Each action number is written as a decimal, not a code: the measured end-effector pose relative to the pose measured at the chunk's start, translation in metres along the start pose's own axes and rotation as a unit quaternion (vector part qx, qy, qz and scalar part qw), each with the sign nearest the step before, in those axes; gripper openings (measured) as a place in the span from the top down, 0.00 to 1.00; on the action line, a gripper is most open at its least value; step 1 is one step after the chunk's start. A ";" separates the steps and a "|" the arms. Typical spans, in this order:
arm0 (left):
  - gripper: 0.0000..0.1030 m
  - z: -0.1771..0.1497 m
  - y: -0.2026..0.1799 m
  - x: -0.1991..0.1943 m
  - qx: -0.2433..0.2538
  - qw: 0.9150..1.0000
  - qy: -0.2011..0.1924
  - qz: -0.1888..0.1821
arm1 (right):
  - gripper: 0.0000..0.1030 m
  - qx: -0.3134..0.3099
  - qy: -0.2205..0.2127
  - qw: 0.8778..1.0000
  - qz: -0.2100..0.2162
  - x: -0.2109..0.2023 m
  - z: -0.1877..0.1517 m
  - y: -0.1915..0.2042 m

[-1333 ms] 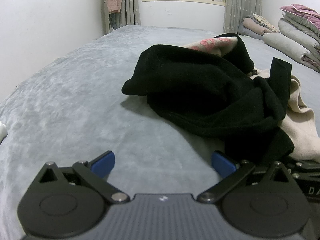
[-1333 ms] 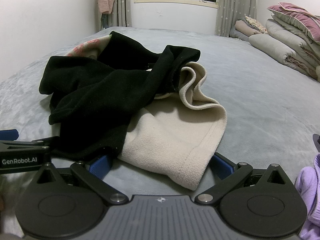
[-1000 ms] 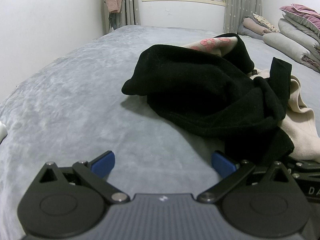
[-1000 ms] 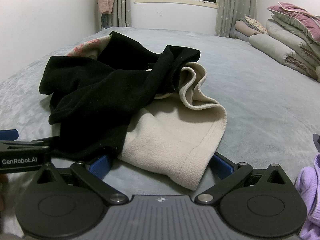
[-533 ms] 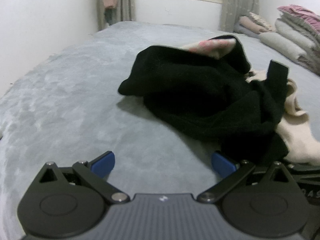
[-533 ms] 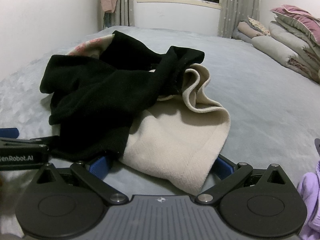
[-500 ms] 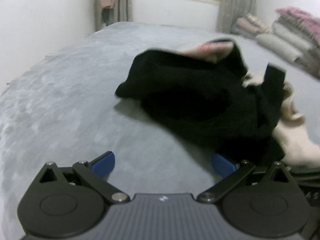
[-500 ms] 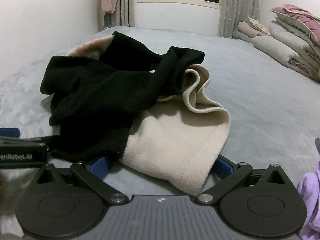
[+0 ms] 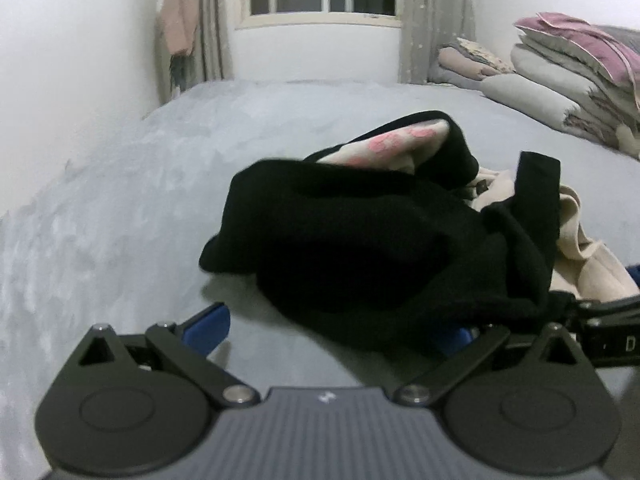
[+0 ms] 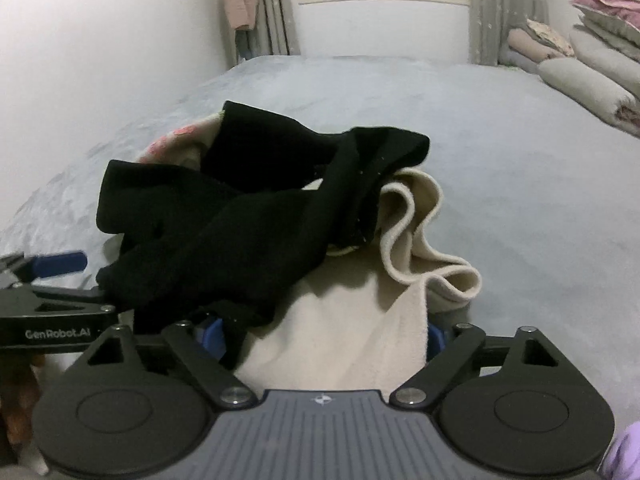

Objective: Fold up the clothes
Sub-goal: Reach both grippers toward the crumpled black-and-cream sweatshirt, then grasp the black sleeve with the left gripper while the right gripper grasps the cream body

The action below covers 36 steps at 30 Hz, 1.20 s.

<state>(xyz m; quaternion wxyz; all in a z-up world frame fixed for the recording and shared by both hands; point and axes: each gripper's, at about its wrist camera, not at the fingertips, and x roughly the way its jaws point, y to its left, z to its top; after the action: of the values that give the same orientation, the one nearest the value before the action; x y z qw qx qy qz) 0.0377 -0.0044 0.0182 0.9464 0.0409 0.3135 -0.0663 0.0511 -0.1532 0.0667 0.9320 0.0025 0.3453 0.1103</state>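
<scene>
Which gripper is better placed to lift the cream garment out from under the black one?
Right. The right gripper has the cream garment between its closing jaws. The left gripper stands open beside the black garment, away from the cream cloth.

Black garment [image 9: 360,240] heaped on grey bed [image 9: 120,208] — its edge between the left gripper [image 9: 334,328] fingers.

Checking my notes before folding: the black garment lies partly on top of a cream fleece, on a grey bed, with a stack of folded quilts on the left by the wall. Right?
Not quite: the folded quilts are on the right, as the right wrist view shows. The black garment does lie partly over the cream fleece on the grey bed.
</scene>
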 end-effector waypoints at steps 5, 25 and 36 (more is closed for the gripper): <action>0.34 0.003 -0.006 0.002 0.017 1.000 0.003 -0.025 | 0.54 -0.003 -0.003 1.000 0.022 0.001 0.001 0.002; 0.97 0.048 0.070 -0.081 -0.097 0.986 -0.097 -0.098 | 0.88 0.025 -0.237 0.969 0.060 -0.109 0.027 -0.005; 0.42 0.032 0.059 -0.033 -0.077 0.993 -0.008 -0.088 | 0.40 -0.071 -0.081 0.994 -0.029 -0.059 0.010 -0.003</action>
<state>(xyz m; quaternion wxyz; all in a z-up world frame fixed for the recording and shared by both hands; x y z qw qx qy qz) 0.0395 0.0533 0.0654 0.9396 -0.0605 0.3127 -0.1250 0.0151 -0.1672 0.1121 0.9575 -0.0644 0.2602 0.1066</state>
